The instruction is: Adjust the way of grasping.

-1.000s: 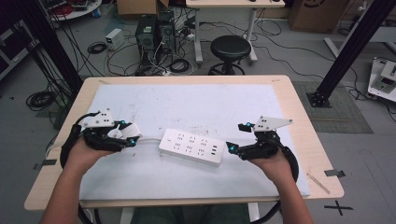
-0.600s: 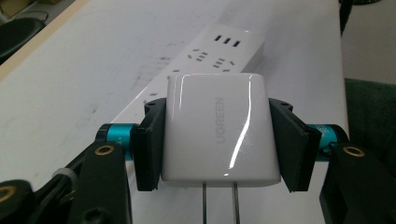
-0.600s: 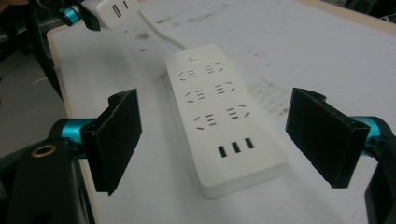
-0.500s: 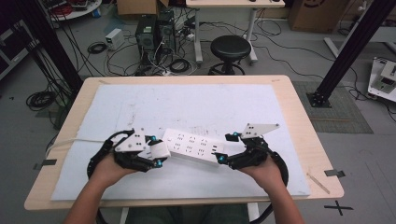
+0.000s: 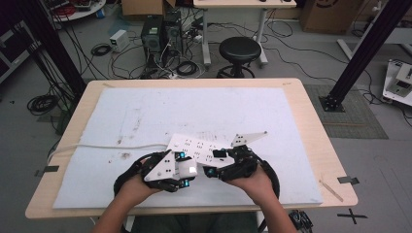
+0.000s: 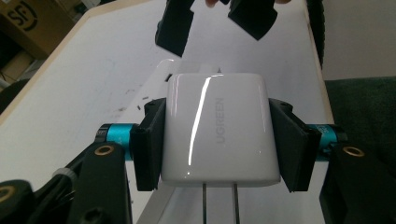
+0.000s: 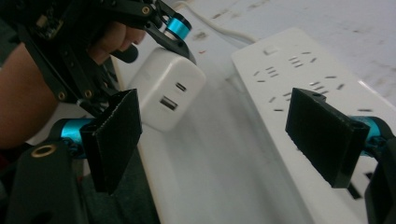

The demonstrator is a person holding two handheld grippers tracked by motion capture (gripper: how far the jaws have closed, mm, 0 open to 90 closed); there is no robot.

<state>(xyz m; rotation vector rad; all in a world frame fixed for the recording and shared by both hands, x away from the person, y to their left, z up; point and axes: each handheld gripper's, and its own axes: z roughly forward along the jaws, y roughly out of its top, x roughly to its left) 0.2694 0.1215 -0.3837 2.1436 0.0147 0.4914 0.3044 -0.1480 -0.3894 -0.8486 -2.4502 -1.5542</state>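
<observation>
**Charger clamped above a marked white mat**

The white charger (image 6: 219, 128) sits gripped in the left gripper (image 5: 170, 171), beside the power strip (image 5: 199, 146) on the smudged white mat (image 5: 194, 111). Right gripper (image 5: 228, 165) gapes wide. Wooden table (image 5: 320, 145); beyond, a black stool (image 5: 239, 50) and tangled floor cables (image 5: 180, 68)

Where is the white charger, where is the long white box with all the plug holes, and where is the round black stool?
charger (image 6: 219, 128), left gripper view, on its glossy top face beside the lettering.
power strip (image 7: 299, 79), right gripper view, on its socket face.
stool (image 5: 239, 48), high view, on the round seat.
</observation>
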